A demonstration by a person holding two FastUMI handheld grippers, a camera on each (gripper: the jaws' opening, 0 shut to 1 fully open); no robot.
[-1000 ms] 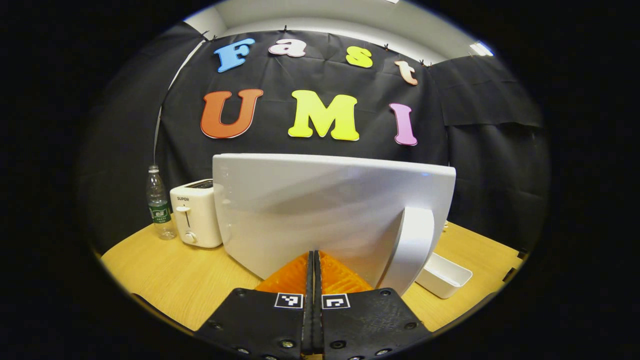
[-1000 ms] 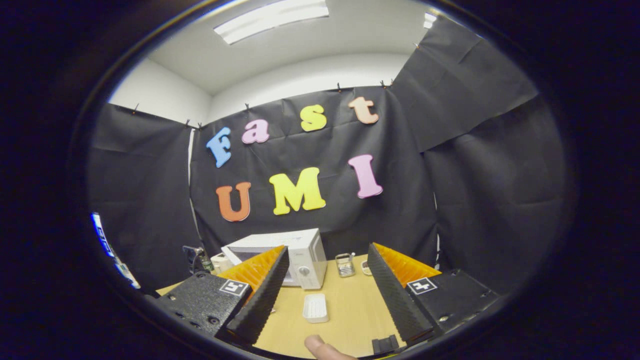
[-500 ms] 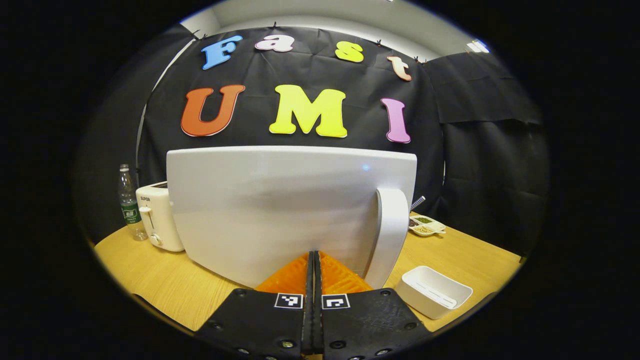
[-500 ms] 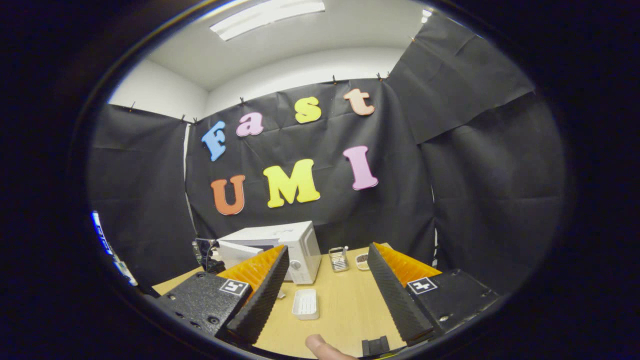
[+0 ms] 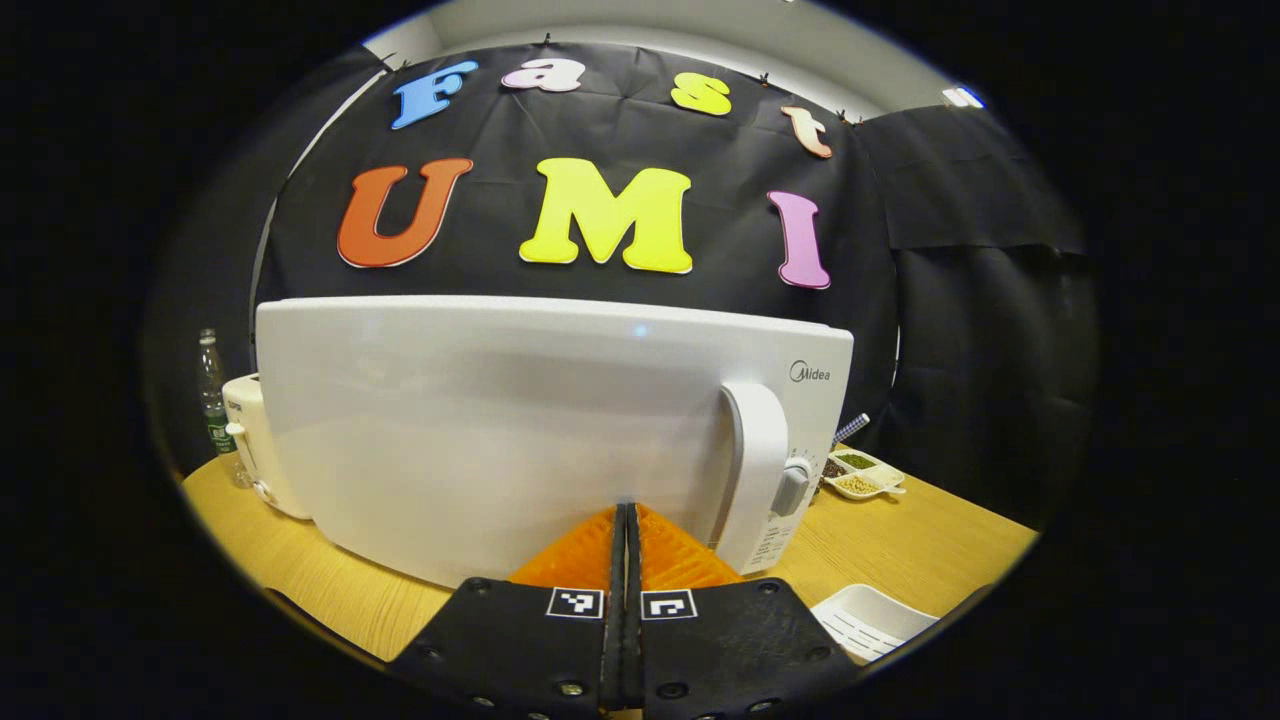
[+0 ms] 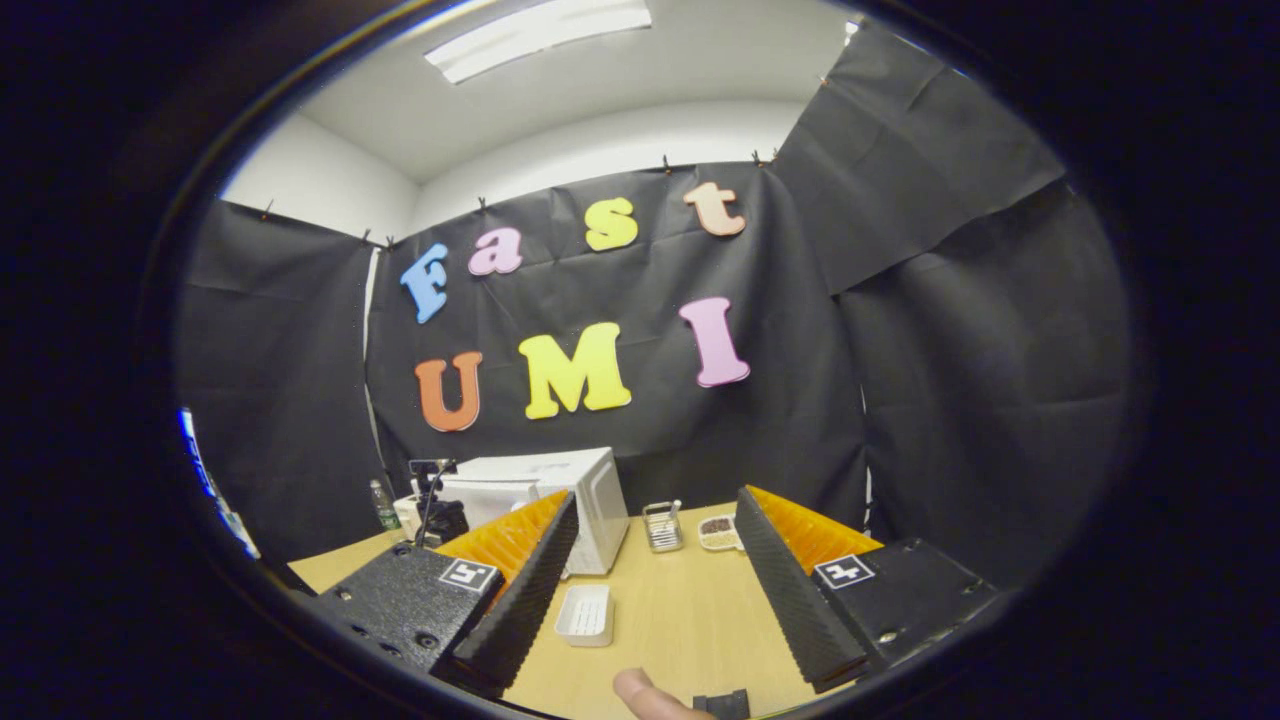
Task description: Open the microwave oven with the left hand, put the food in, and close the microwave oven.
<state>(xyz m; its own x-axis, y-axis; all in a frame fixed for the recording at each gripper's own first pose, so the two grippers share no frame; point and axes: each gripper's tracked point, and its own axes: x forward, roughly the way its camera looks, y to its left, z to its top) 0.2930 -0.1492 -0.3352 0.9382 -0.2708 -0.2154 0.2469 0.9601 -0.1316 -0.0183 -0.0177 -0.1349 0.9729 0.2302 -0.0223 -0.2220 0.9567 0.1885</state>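
Microwave (image 5: 520, 420) door hides its cavity from us. Our left gripper (image 5: 627, 520) is clenched; our right gripper (image 6: 650, 550) gapes empty over the table (image 6: 680, 620).

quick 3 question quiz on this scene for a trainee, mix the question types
1. True or false: the left gripper is shut.
2. What lies on the table between the right gripper fingers? A) white tray B) bottle C) toaster
3. Fill in: the left gripper points at the microwave's ____.

Key: 1 true. 2 A. 3 door.
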